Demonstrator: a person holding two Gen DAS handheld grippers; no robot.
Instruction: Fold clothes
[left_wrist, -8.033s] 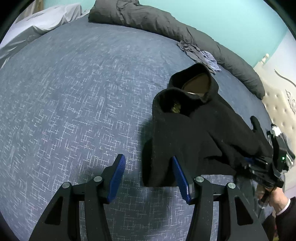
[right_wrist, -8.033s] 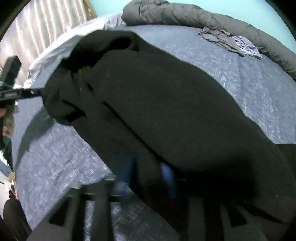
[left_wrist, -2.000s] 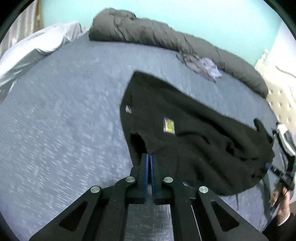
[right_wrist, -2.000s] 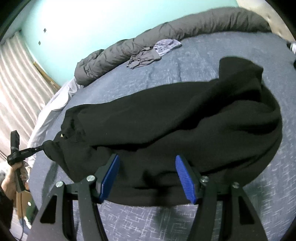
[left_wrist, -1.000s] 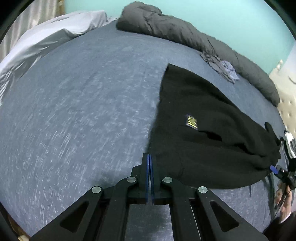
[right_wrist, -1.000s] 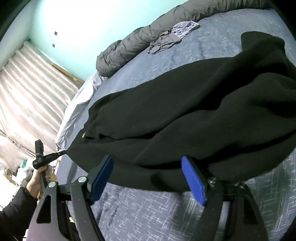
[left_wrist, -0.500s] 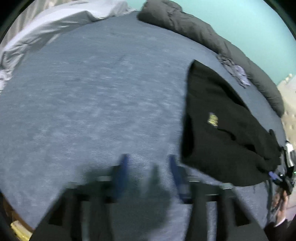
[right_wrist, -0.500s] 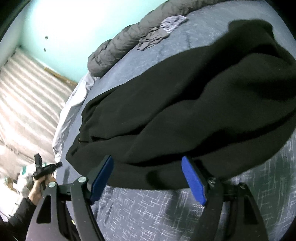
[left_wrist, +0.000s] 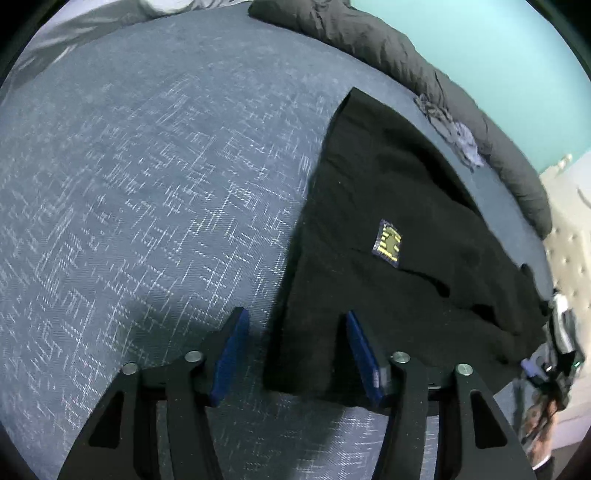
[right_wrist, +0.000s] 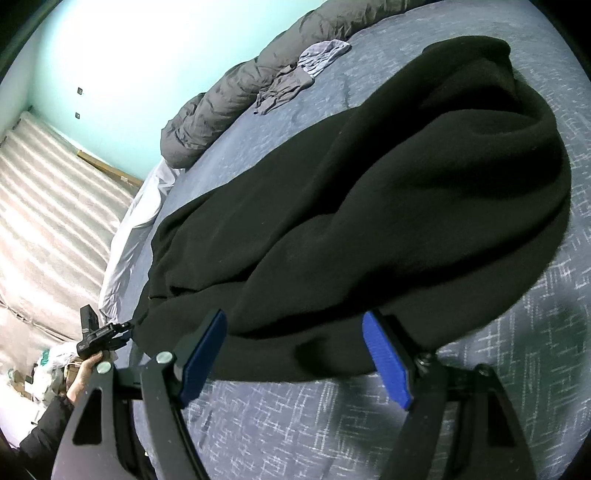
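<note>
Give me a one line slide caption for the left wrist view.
Left gripper closing around the near corner of a black sweater lying on a blue bedspread.

My two handheld grippers, black frames with blue pads

My left gripper (left_wrist: 295, 354) and right gripper (right_wrist: 295, 358) share one build: matte black angular arms with triangular cut-outs, round silver screws at the joints, ribbed blue pads (right_wrist: 388, 363) on the inner faces. My hand (right_wrist: 83, 373) emerges from a black sleeve (right_wrist: 44, 424).
</note>
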